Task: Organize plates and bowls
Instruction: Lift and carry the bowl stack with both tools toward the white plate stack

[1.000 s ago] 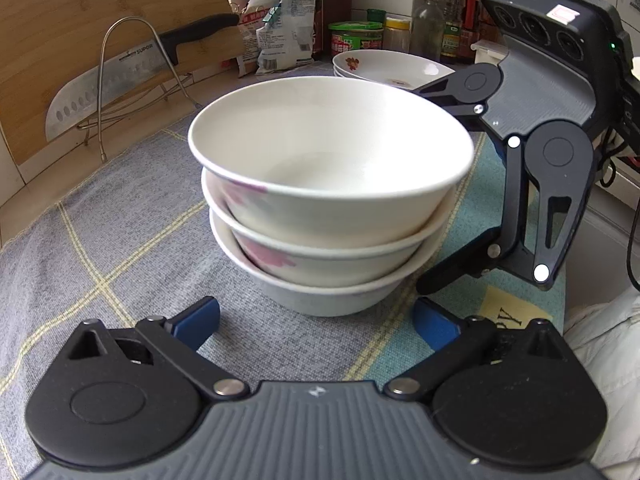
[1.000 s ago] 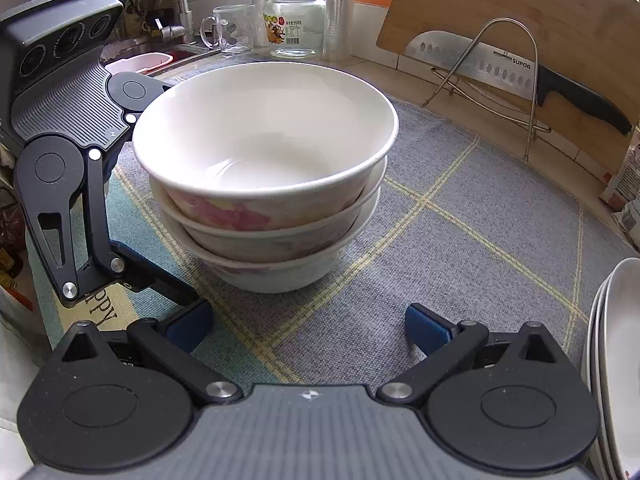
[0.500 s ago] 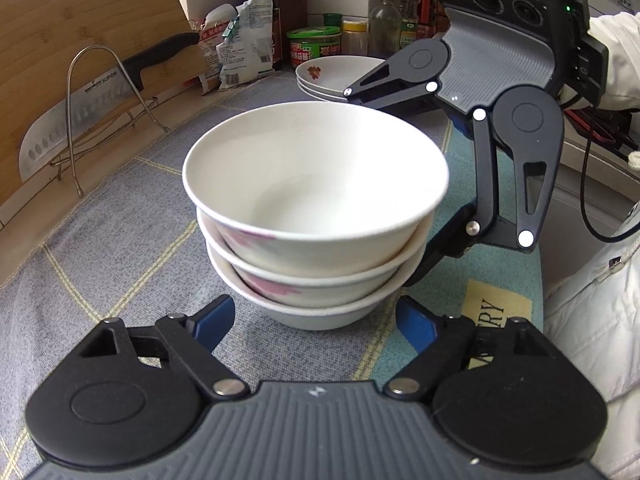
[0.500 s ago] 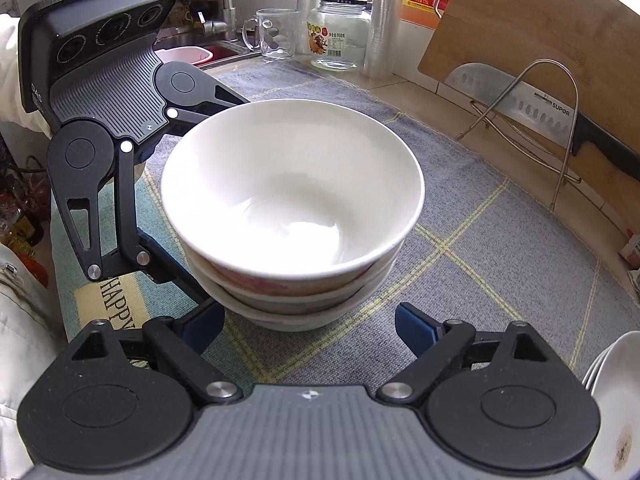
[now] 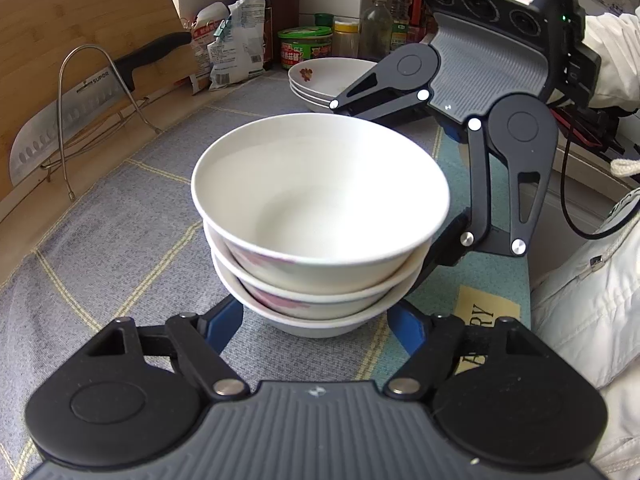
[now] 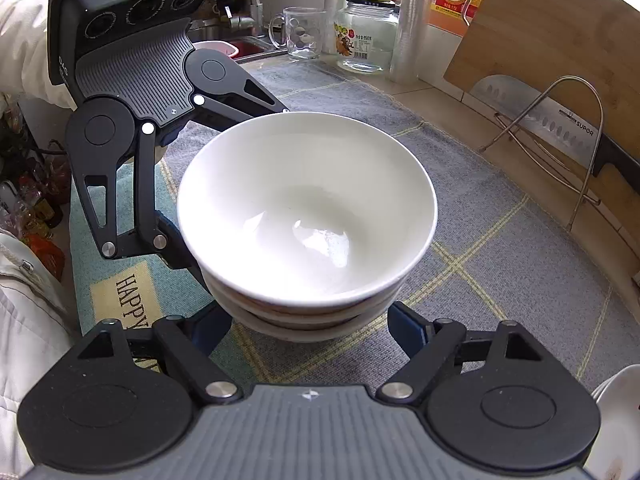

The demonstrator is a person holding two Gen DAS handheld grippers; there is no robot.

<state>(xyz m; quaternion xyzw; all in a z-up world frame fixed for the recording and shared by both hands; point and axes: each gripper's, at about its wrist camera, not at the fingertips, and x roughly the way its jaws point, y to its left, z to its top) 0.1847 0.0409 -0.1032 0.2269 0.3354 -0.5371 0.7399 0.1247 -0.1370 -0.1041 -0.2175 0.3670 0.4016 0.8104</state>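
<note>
The stack of three white china bowls point(image 5: 320, 224) hides the fingertips of the left gripper point(image 5: 316, 324) and right gripper point(image 6: 310, 330), both just closing around its bottom bowl, touch unclear, near the flowered plates point(image 5: 320, 80).

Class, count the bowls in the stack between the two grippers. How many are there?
3: the top bowl, the middle bowl nested under it, and the bottom bowl on the mat.

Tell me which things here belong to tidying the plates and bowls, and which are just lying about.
For the job: stack of bowls; stack of plates.

Lying about: cleaver; cutting board; glass jar; glass mug; snack bag.
</note>
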